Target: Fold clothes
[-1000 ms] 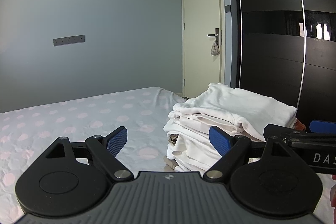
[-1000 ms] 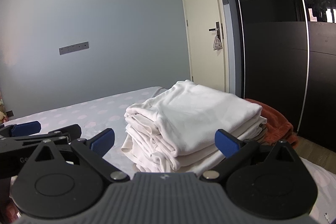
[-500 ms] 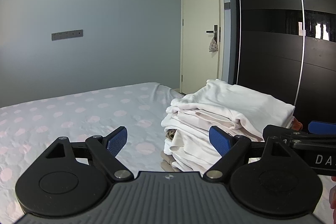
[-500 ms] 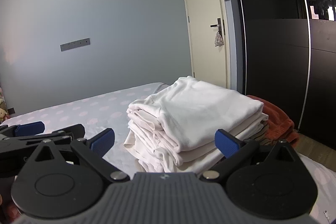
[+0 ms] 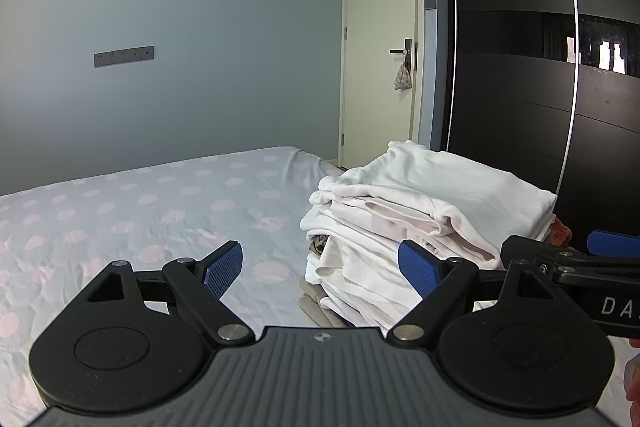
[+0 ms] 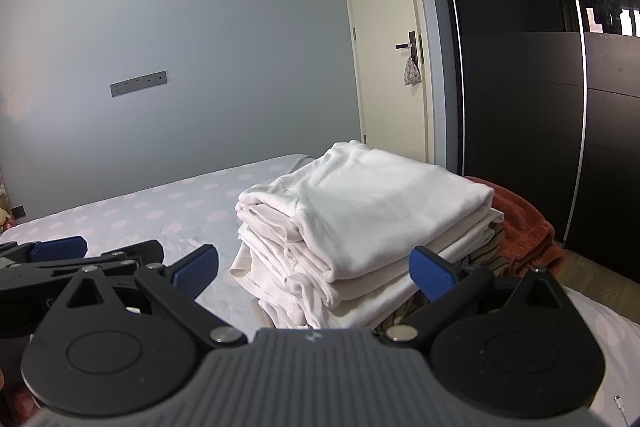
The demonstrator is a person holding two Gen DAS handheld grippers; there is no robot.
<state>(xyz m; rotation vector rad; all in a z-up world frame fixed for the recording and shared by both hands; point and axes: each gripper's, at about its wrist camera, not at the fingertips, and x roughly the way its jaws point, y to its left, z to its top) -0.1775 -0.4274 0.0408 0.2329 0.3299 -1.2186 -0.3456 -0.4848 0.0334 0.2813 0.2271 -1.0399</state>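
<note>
A stack of folded white clothes [image 5: 432,203] [image 6: 360,219] sits on the bed near its right edge, with darker garments at the bottom of the pile. My left gripper [image 5: 320,267] is open and empty, held just in front of the pile's left side. My right gripper [image 6: 316,267] is open too, nothing between its blue pads, facing the stack's front. The right gripper's body [image 5: 576,263] shows at the right of the left wrist view. The left gripper's body [image 6: 80,259] shows at the left of the right wrist view.
The bed [image 5: 140,211] has a pale sheet with pink dots. A rust-orange garment [image 6: 520,223] lies behind the stack at the bed's right edge. A black wardrobe [image 6: 540,87] and a cream door [image 5: 380,67] stand beyond.
Both grippers have drawn back and risen slightly, so the stack sits a little farther off and lower in view. Both stay open.
</note>
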